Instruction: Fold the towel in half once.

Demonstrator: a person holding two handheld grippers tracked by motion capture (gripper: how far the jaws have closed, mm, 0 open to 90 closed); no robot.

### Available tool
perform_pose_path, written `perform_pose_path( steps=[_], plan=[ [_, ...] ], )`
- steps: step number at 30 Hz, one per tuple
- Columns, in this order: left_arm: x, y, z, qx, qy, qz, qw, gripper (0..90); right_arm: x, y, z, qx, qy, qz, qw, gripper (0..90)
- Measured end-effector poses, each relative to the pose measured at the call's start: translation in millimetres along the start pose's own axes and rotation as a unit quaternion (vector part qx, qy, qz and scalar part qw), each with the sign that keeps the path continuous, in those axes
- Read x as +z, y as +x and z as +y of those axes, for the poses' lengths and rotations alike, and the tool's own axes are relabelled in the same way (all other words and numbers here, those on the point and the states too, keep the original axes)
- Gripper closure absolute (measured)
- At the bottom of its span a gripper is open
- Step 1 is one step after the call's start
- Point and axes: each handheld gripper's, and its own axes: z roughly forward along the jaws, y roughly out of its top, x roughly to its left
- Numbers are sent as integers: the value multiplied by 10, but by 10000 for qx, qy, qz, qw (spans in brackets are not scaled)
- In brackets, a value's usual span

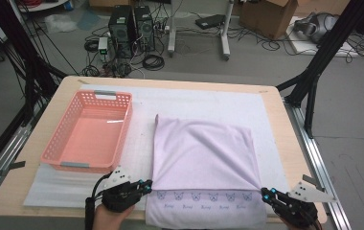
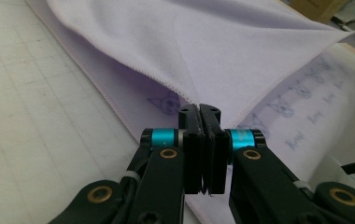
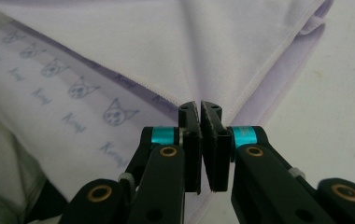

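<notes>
- Left gripper (image 2: 199, 109): the jaws are clamped together on a corner of the lilac towel (image 2: 222, 51), whose folded layer is spread ahead of the jaw tips.
- Right gripper (image 3: 200, 106): the jaws are pinched on the opposite corner of the same fold.
- Towel's printed lower layer (image 3: 73, 98): seen beneath and left of the right jaws.
- Pink basket (image 1: 55, 143): placed beyond the left gripper.

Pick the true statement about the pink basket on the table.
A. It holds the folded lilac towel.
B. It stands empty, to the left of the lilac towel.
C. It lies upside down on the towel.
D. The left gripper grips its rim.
B: in the high view the pink basket stands upright with nothing in it, left of the lilac towel, whose near corners the left gripper and right gripper pinch.
</notes>
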Motion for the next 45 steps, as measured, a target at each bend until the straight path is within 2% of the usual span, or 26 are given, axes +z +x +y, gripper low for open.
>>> perform_pose_path(
  steps=[6, 9, 11, 12, 14, 15, 18, 21, 25, 28, 31, 34, 38, 42, 44, 45],
  plan=[
    [-140, -85, -84, 22, -17, -144, 9999, 878, -198, 106, -86, 12, 12, 91, 10000, 869],
    [-151, -109, -126, 16, 35, -237, 9997, 876, -252, 140, -123, 1, 110, 160, 9998, 869],
    [-121, -78, -123, -12, 24, -255, 9997, 866, -241, 145, -142, -29, 187, 159, 9997, 862],
    [-96, -53, -110, -77, -1, -225, 9997, 831, -225, 134, -148, -9, 194, 152, 9997, 842],
    [-37, 7, -71, -172, -15, -166, 9997, 664, -196, 91, -140, 174, 134, 45, 9997, 717],
    [-3, 35, -52, -166, -48, -107, 9998, 608, -183, 63, -124, 286, 57, 31, 9996, 705],
    [106, 141, 17, -87, -111, -24, 9999, 533, -122, -26, -40, 392, -84, -140, 9991, 668],
    [230, 245, 92, -53, -169, 86, 9998, 497, 36, -128, 52, 407, -69, -360, 9985, 661],
    [383, 363, 178, -2, -205, 147, 9997, 473, 327, -263, 168, 341, 91, -623, 9974, 642],
    [475, 437, 235, -42, -251, 153, 9996, 462, 516, -402, 263, 285, 103, -804, 9963, 630],
    [557, 486, 284, -46, -236, 150, 9996, 447, 669, -583, 376, 392, 143, -925, 9948, 614],
    [624, 514, 315, -14, -221, 154, 9996, 442, 789, -755, 500, 593, 70, -852, 9946, 576],
    [694, 592, 342, -64, -220, 225, 9995, 441, 943, -892, 687, 635, 91, -855, 9943, 551],
    [743, 631, 340, -99, -157, 306, 9994, 441, 1146, -934, 848, 576, 171, -700, 9957, 475],
    [739, 631, 342, -76, -155, 309, 9994, 441, 1223, -948, 928, 488, 81, -804, 9955, 431],
    [739, 632, 342, -71, -154, 306, 9994, 441, 1246, -968, 969, 544, 23, -820, 9951, 412]
  ],
)
